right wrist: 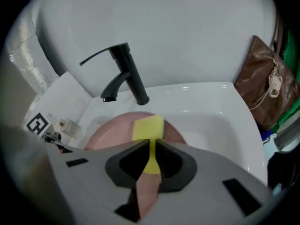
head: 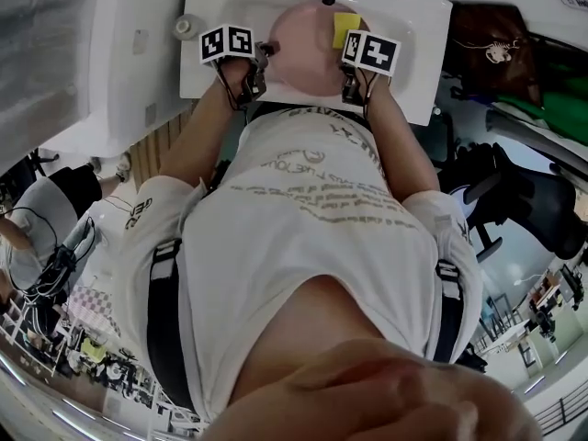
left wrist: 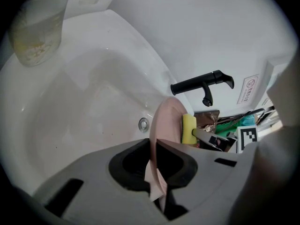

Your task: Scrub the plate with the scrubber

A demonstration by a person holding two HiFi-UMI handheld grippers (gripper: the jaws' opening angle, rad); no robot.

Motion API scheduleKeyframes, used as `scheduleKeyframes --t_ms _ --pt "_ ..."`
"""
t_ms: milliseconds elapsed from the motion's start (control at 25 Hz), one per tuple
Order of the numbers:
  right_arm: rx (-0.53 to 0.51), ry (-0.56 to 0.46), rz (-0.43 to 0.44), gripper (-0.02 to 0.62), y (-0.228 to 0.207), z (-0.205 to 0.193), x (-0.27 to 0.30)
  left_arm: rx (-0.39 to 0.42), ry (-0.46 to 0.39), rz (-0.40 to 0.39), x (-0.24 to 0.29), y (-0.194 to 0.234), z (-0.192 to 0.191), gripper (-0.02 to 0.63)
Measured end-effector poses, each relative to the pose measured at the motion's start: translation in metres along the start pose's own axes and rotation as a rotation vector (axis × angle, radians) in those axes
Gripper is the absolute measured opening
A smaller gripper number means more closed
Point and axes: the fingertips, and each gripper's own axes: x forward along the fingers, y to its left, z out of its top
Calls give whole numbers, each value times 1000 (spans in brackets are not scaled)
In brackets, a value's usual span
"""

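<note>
Plate (left wrist: 168, 121) clamped by its rim in left hand-held gripper (left wrist: 154, 144); scrubber (right wrist: 148, 128) pinched in right hand-held gripper (right wrist: 150, 149). Recommend flat, firm strokes across its face.

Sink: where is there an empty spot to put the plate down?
Bare: the basin from the metal ring toward the clear cup. Crowded: under the faucet, where the left tongs hold the plate and the right tongs the scrubber.

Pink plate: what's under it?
The white sink basin lies under the pink plate; the left gripper view shows a metal ring fitting in its wall. The basin floor directly beneath is covered by the plate.
</note>
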Motion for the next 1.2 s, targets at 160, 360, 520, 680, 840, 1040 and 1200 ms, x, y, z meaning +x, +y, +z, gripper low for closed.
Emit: scheduleKeyframes --t_ms 160,360,520,680,840,1040,1200 --pt "-12 24 -27 44 4 0 8 31 13 -7 -3 -6 -4 40" --pt "-33 10 -30 44 14 6 24 41 4 -22 -4 -11 -6 40" --pt "-50 -9 12 44 34 13 31 46 -7 -24 -6 -16 -6 40" --pt "-71 -27 74 44 57 20 32 48 -25 -25 -10 -18 -4 40" --pt "-95 -36 160 44 81 21 31 77 -52 1 -16 -18 1 40" --pt "-130 -15 263 44 111 8 28 117 -76 29 -22 -17 7 40" --pt "-175 -30 293 44 118 4 24 109 -78 16 -21 -20 6 40"
